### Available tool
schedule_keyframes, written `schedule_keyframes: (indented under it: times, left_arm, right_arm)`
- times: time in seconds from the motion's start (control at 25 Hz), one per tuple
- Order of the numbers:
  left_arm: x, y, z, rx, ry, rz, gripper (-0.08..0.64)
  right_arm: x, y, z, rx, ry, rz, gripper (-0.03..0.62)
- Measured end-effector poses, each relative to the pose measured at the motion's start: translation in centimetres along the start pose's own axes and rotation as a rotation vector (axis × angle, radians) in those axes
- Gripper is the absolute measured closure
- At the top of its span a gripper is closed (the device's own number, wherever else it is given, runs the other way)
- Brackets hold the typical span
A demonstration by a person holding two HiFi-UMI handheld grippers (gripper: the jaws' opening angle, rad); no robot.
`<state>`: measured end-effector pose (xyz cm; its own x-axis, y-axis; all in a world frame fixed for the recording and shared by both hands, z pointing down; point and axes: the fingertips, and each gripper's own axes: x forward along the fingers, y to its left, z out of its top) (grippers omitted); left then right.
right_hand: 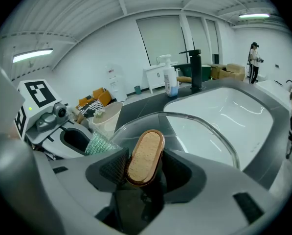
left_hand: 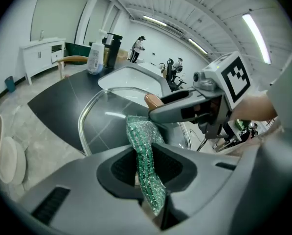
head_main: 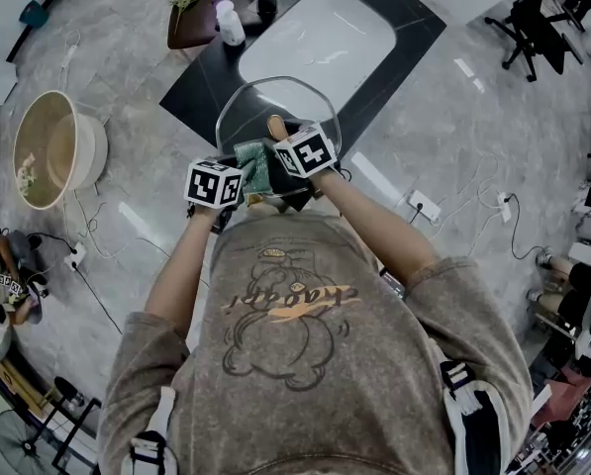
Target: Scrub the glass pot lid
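The glass pot lid (head_main: 275,97) is held tilted over the black counter, just in front of the sink. My right gripper (right_hand: 145,166) is shut on its oval wooden knob (right_hand: 146,155), which stands between the pads. The lid's glass (right_hand: 194,131) and metal rim stretch away beyond it. My left gripper (left_hand: 145,168) is shut on a green glittery scrub cloth (left_hand: 145,151), whose free end rises against the lid (left_hand: 111,116) next to the knob (left_hand: 153,101). In the head view both grippers sit side by side, with the cloth (head_main: 253,164) between them.
A white sink (head_main: 320,43) is set in the black counter (head_main: 201,102), with a soap bottle (head_main: 231,23) and a black faucet (right_hand: 195,70) at its far end. A round beige basin (head_main: 52,146) stands on the floor at the left, and cables lie around it.
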<state>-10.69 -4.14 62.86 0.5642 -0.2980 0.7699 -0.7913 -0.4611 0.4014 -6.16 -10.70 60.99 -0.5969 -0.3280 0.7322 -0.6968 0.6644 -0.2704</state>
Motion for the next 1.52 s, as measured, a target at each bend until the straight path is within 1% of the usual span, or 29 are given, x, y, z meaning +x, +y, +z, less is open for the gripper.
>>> schedule_keyframes:
  times: [0.08, 0.2, 0.32, 0.4, 0.6, 0.72, 0.8, 0.92, 1.16, 1.28, 1.52]
  left_arm:
    - [0.3, -0.5, -0.1, 0.008, 0.008, -0.007, 0.479]
    - [0.6, -1.0, -0.3, -0.003, 0.030, -0.029, 0.479]
    - [1.1, -2.3, -1.0, 0.017, 0.078, -0.077, 0.479]
    - [1.8, -3.6, -1.3, 0.029, 0.090, -0.102, 0.479]
    - [3.4, -5.7, -0.8, 0.036, 0.072, -0.125, 0.479]
    - [3.7, -5.9, -0.4, 0.035, 0.070, -0.125, 0.479]
    - [3.7, -6.0, -0.4, 0.020, 0.063, -0.130, 0.479]
    - [3.3, -6.9, -0.5, -0.010, 0.050, -0.171, 0.479]
    - [4.1, -8.4, -0.7, -0.002, 0.044, -0.215, 0.479]
    - [4.6, -8.8, -0.9, 0.015, 0.046, -0.215, 0.479]
    - [4.7, -8.3, -1.5, 0.024, 0.049, -0.206, 0.479]
  right_arm:
    - [0.0, -0.1, 0.0, 0.003, 0.001, 0.004, 0.363]
    - [0.1, -0.2, 0.1, 0.007, 0.006, 0.010, 0.364]
    - [0.1, -0.2, 0.3, 0.008, 0.006, 0.014, 0.364]
    - [0.1, -0.2, 0.3, 0.008, 0.007, 0.016, 0.364]
    - [0.2, -0.2, 0.3, 0.009, 0.020, 0.024, 0.364]
    - [0.2, -0.4, 0.4, 0.012, 0.020, 0.023, 0.365]
    - [0.2, -0.5, 0.3, 0.014, 0.019, 0.022, 0.365]
    - [0.2, -0.4, 0.3, 0.015, 0.016, 0.027, 0.365]
    - [0.3, -0.5, 0.4, 0.013, 0.018, 0.030, 0.365]
    - [0.3, -0.6, 0.5, 0.012, 0.013, 0.028, 0.365]
    - [0.3, -0.5, 0.3, 0.008, 0.013, 0.027, 0.365]
